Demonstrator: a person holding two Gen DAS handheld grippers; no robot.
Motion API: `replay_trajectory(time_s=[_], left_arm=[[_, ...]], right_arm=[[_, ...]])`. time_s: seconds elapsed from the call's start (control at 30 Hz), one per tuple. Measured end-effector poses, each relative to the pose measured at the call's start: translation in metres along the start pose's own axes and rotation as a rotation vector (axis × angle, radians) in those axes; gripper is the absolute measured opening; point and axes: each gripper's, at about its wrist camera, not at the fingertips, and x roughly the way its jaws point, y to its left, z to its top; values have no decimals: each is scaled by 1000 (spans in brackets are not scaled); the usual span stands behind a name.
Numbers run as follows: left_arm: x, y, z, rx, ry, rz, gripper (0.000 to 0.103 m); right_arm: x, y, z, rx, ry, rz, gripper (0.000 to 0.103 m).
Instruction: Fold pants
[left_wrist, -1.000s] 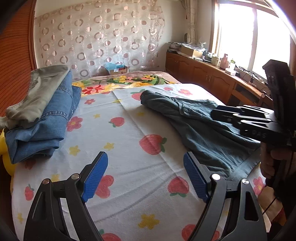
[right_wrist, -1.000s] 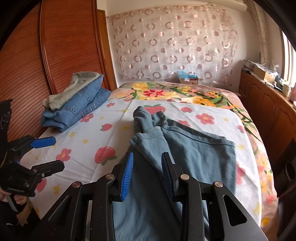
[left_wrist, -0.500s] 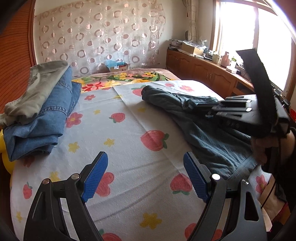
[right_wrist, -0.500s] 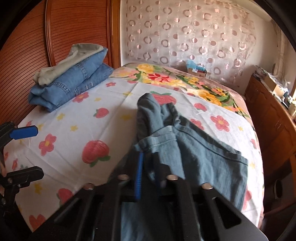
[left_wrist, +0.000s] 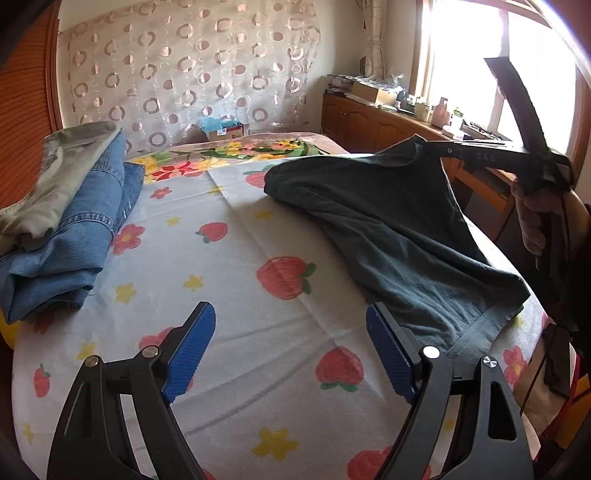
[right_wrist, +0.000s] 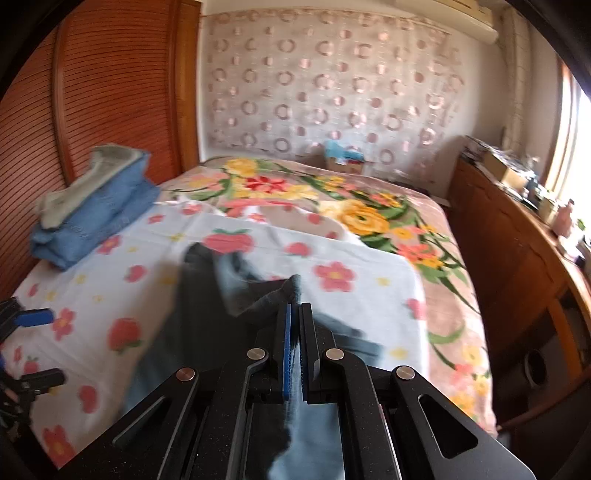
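Observation:
Dark blue-grey pants (left_wrist: 391, 229) lie on the right half of the flowered bed sheet (left_wrist: 229, 280). My right gripper (right_wrist: 295, 332) is shut on an edge of the pants (right_wrist: 207, 314) and holds that part lifted off the bed; in the left wrist view it (left_wrist: 439, 151) shows at the upper right with the cloth hanging from it. My left gripper (left_wrist: 291, 347) is open and empty, low over the near part of the sheet, left of the pants' hem.
A stack of folded blue jeans (left_wrist: 81, 221) with a grey garment (left_wrist: 48, 177) on top lies at the bed's left side by the wooden wardrobe (right_wrist: 92, 92). A wooden cabinet (left_wrist: 373, 122) with clutter runs along the right under the window.
My right gripper closed on the pants' edge and lifted it up off the bed. My left gripper stayed open in about the same place.

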Motion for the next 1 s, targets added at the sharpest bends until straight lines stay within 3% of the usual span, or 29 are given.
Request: replay_trajectory(time_s=[0.27, 0.37, 0.43, 0.5, 0.7, 1.0], left_arm=[[4, -4, -1, 7, 9, -4, 85], [5, -6, -2, 10, 14, -5, 85], [6, -7, -3, 13, 17, -5, 85], [7, -8, -3, 15, 20, -4, 85], [9, -11, -2, 18, 25, -7, 85], [10, -24, -2, 41, 29, -19, 85]], right_arm=[[25, -26, 4, 65, 51, -80, 4], [38, -24, 0, 67, 102, -93, 15], [38, -24, -5, 88, 101, -103, 31], [34, -24, -4, 110, 96, -92, 36], [9, -19, -15, 136, 81, -54, 36], [-30, -4, -60, 130, 27, 0, 37]])
